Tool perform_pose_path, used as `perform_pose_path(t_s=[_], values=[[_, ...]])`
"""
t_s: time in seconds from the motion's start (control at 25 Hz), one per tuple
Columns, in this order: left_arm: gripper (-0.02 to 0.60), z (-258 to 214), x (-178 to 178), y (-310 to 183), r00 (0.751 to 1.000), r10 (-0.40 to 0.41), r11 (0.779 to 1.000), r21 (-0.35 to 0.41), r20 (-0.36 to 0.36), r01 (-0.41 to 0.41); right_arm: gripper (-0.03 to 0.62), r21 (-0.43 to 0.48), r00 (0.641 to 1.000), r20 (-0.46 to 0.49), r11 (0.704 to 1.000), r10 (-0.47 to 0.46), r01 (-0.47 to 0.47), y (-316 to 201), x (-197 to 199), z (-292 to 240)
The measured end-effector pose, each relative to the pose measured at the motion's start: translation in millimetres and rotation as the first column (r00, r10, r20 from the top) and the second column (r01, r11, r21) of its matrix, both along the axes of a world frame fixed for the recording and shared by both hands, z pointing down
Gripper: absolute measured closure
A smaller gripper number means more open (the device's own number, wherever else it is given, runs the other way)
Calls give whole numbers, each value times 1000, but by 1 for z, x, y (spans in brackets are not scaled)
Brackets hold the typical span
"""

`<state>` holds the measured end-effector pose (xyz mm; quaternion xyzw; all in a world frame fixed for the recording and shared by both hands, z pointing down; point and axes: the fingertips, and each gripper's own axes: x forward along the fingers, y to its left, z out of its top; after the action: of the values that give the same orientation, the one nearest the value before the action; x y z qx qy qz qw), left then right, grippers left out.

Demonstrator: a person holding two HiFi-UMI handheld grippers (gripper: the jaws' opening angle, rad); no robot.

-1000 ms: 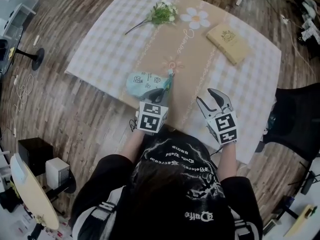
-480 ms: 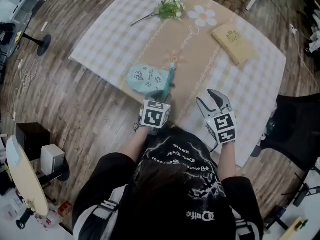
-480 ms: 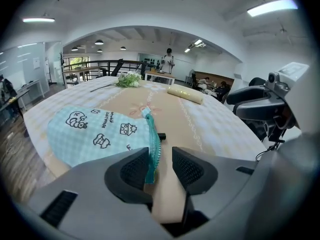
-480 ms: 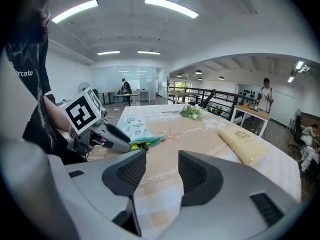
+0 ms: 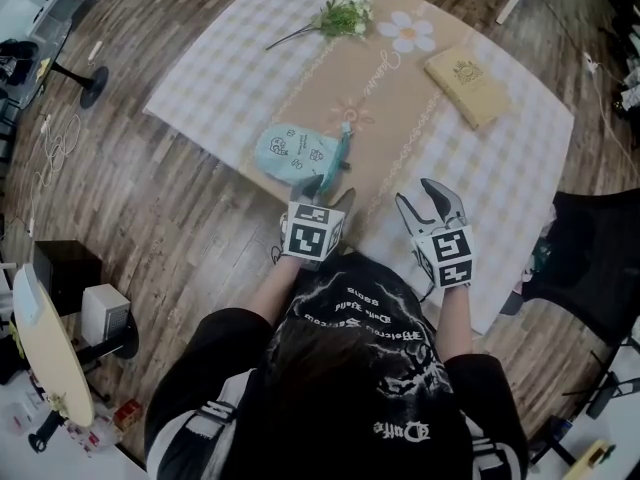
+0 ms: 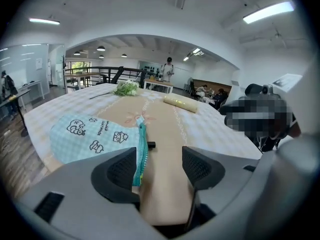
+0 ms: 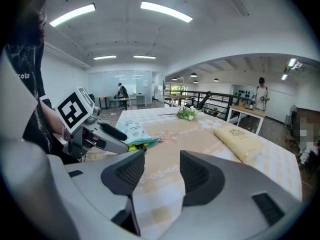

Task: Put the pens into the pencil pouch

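Pencil pouch (image 5: pixel 293 152) lies flat near the front of the tabletop (image 5: pixel 500 168), just ahead of the left gripper (image 5: pixel 328 190). Its fingers (image 6: pixel 116 171) have just been opening: now wide, empty, off the zipper edge they were closed at a second ago. Right gripper (image 5: pixel 415 196) is partly open, empty, beside it. Probably pens in, pouch released. Pouch contents are hidden and no loose pens show. Small dark bit (image 6: pixel 150 145) by the zipper is unclear.

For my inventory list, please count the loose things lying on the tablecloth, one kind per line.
Pouch: 1
Flower sprig: 1
Book: 1
Total: 3
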<state>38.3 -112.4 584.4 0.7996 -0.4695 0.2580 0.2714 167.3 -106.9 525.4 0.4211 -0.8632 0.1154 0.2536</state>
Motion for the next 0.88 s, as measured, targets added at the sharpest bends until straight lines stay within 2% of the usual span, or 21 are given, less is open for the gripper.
perform_pose_path(t_s=[0.2, 0.44, 0.6, 0.76, 0.88], values=[[290, -35, 12, 1, 994, 51, 994, 103, -94, -42, 344, 27, 996, 50, 997, 68, -69, 1, 11, -2], [290, -65, 15, 12, 971, 131, 972, 216, -198, -87, 346, 57, 974, 112, 977, 196, -203, 10, 32, -2], [291, -64, 4, 15, 968, 133, 968, 236, -213, -81, 379, 74, 937, 166, 943, 308, -324, 18, 55, -2], [291, -68, -11, 12, 964, 98, 968, 249, -249, -34, 379, 90, 899, 160, 901, 407, -424, 26, 82, 0], [291, -76, -17, 7, 960, 86, 962, 273, -267, -10, 379, 98, 881, 157, 881, 446, -463, 29, 94, 0]])
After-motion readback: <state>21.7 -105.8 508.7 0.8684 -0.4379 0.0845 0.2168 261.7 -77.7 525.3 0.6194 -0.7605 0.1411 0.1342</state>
